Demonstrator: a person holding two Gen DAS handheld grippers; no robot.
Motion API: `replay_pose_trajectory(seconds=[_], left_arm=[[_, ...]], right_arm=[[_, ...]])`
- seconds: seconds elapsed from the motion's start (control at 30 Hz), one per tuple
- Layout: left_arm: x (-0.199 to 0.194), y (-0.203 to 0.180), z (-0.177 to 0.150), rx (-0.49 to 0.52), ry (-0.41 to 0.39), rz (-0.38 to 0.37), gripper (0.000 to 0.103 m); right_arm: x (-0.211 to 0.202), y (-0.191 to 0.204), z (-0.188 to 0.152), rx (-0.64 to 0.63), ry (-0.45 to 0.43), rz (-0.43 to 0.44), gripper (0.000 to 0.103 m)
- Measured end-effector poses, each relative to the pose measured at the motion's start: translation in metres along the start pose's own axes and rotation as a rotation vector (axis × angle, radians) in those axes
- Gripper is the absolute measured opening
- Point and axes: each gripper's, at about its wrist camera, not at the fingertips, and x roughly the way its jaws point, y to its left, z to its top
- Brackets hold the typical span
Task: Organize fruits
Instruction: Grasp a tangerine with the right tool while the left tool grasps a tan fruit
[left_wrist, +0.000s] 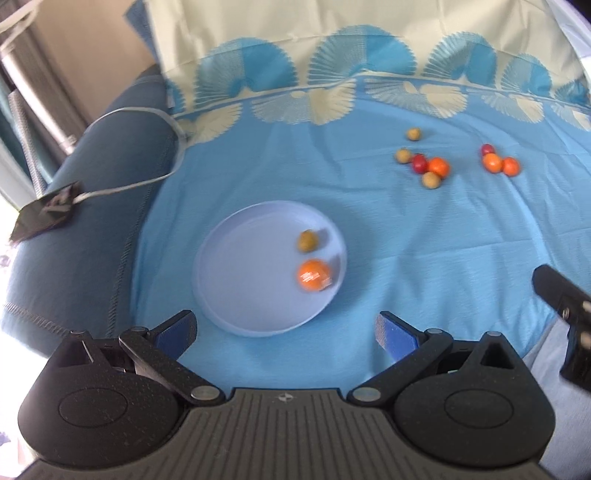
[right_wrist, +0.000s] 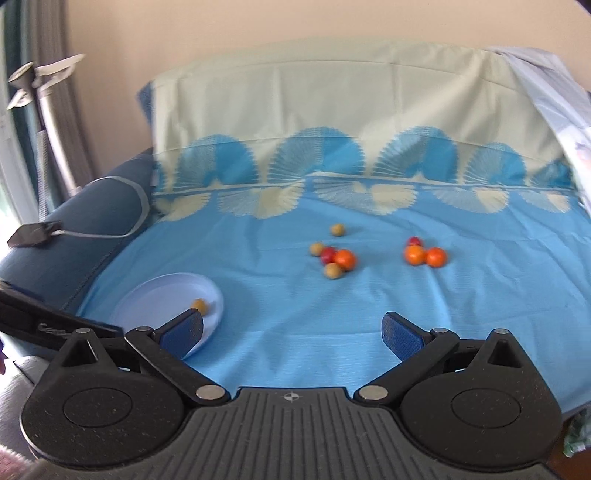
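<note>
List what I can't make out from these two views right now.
- Orange on the plate: hidden in the right wrist view by that gripper's left finger.
- Small brownish fruit: motion-blurred, type unclear.
- Right gripper: cut off at the left view's edge.

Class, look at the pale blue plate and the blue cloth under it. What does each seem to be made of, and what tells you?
Plate: probably plastic, smooth with a faint sheen; thin raised rim, uniform pale blue.
Cloth: woven fabric, matte; it shows soft creases and a printed fan border, and it drapes over the raised back behind.
</note>
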Motion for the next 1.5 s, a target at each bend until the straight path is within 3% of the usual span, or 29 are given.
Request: replay_pose_trajectory(seconds=[0.23, 0.37, 0.47, 0.8, 1.0, 1.07, 1.1, 1.13, 1.17, 1.2, 1.23, 1.27, 1.5], left_arm=[[0.049, -0.059, 0.054, 0.032, 0.001, -0.111, 0.103], [0.097, -0.099, 0.087, 0.08, -0.034, -0.132, 0.103], [0.139, -0.123, 0.111, 0.1, -0.013, -0.159, 0.103], [0.243, -0.173, 0.153, 0.125, 0.039, -0.18, 0.103], [0.264, -0.176, 0.16, 0.132, 0.047, -0.233, 0.103], [0.265, -0.172, 0.161, 0.109, 0.054, -0.251, 0.103], [0.263, -0.169, 0.16, 0.086, 0.043, -0.256, 0.095], [0.26, -0.164, 0.159, 0.06, 0.028, -0.274, 0.078], [0.256, -0.162, 0.158, 0.05, 0.021, -0.284, 0.069], [0.251, -0.16, 0.158, 0.051, 0.011, -0.292, 0.041], [0.247, -0.16, 0.158, 0.06, 0.017, -0.312, 0.03], [0.243, -0.159, 0.158, 0.053, 0.026, -0.313, 0.03], [0.212, -0.139, 0.145, 0.027, 0.015, -0.311, 0.03]], right_arm=[[0.04, -0.075, 0.007, 0.107, 0.015, -0.19, 0.102], [0.075, -0.114, 0.014, 0.151, 0.046, -0.247, 0.102], [0.109, -0.137, 0.021, 0.128, 0.051, -0.284, 0.102], [0.252, -0.189, 0.035, -0.001, 0.119, -0.331, 0.102], [0.309, -0.208, 0.035, 0.028, 0.158, -0.316, 0.102], [0.315, -0.21, 0.033, 0.041, 0.134, -0.312, 0.102], [0.315, -0.21, 0.032, 0.036, 0.127, -0.311, 0.102], [0.314, -0.209, 0.031, 0.026, 0.117, -0.307, 0.095], [0.311, -0.207, 0.03, 0.018, 0.104, -0.29, 0.08], [0.308, -0.205, 0.03, 0.008, 0.092, -0.286, 0.069], [0.304, -0.202, 0.031, -0.007, 0.083, -0.28, 0.045], [0.301, -0.2, 0.033, -0.018, 0.083, -0.262, 0.039], [0.271, -0.204, 0.032, 0.117, 0.132, -0.306, 0.038]])
